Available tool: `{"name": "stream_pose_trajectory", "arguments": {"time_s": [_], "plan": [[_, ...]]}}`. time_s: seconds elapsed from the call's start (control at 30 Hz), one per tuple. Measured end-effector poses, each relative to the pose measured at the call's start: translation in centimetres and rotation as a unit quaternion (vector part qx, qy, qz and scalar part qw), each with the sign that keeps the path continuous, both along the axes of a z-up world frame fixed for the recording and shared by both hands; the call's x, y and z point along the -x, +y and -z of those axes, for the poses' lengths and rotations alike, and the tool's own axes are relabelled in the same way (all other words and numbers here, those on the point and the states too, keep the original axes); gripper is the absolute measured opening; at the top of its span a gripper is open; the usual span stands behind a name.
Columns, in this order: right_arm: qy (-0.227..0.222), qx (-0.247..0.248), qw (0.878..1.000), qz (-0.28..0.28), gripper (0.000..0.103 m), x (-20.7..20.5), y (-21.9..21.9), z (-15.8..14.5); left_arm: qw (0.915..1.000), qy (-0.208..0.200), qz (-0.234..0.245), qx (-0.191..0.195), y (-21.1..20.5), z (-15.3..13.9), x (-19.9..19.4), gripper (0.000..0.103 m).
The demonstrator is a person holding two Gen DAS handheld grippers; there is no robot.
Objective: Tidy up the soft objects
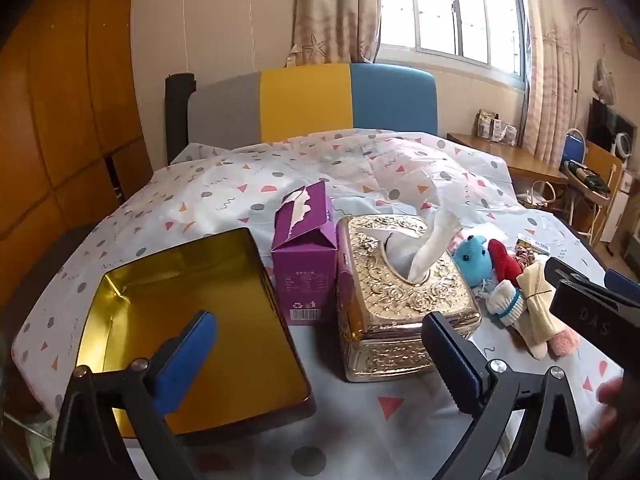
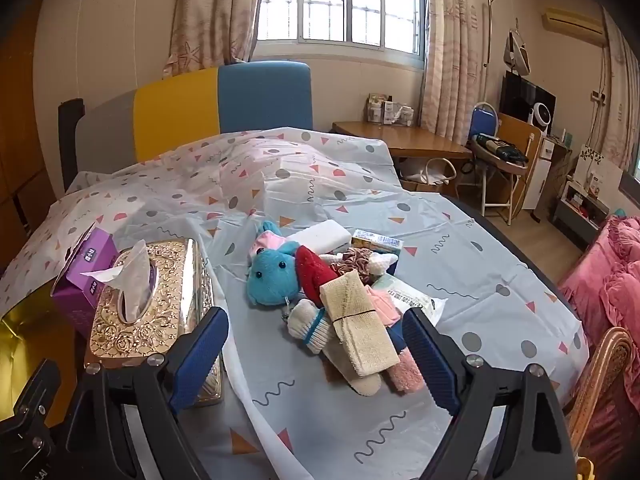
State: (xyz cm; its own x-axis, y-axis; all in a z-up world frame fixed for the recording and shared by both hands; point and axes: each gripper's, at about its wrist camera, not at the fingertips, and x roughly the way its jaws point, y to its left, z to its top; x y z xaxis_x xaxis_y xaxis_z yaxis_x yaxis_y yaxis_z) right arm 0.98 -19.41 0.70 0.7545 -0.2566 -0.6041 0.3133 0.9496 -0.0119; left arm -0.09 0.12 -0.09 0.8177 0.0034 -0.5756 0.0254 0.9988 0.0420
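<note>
Step in hand: the approach to a first pick is judged to be under way; nothing is gripped and the tin [image 1: 192, 344] is seen empty.
Soft pile: a blue plush [image 2: 272, 276], a red item [image 2: 314, 274], a white glove [image 2: 310, 326], a beige cloth [image 2: 358, 324] bound with a band, and a pink fuzzy piece [image 2: 404, 376] are heaped together on the sheet [image 2: 460, 248], right of the gold tissue box [image 2: 152, 304].
Right gripper [image 2: 316, 354]: jaws are spread wide, nothing between the pads; they are aimed down at the near edge of the pile.
Left gripper [image 1: 320, 360]: jaws are fully apart and empty, held over the tin and the gold box.
Other things: a purple tissue box [image 1: 302, 256] stands between tin and gold box.
Next move: the right jaws would need to be lowered around one item, the beige cloth or glove being nearest, and closed without the neighbours being dragged along.
Destination: the tin is presumed, though that cannot be confirmed.
</note>
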Motion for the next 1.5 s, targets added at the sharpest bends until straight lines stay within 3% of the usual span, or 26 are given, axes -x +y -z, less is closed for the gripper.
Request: {"name": "stream_pose_trajectory", "arguments": {"time_s": [0.17,0.2,0.53,1.5], "plan": [[0.014,0.01,1.0,-0.006,0.09,-0.7,0.5,0.8,0.9997,0.006,-0.012,0.022,2.3,-0.2,0.8,0.103],[0.012,0.012,1.0,-0.006,0.09,-0.6,0.7,0.9,0.9995,0.021,-0.016,0.017,2.0,0.2,0.2,0.103],[0.008,-0.003,1.0,-0.015,0.09,-0.2,0.8,0.9,0.9995,0.025,-0.02,0.006,1.5,0.6,-0.1,0.103],[0.009,-0.011,0.999,-0.031,0.09,-0.8,1.0,1.5,0.9993,0.012,-0.034,-0.006,2.1,-0.1,0.6,0.103]]}}
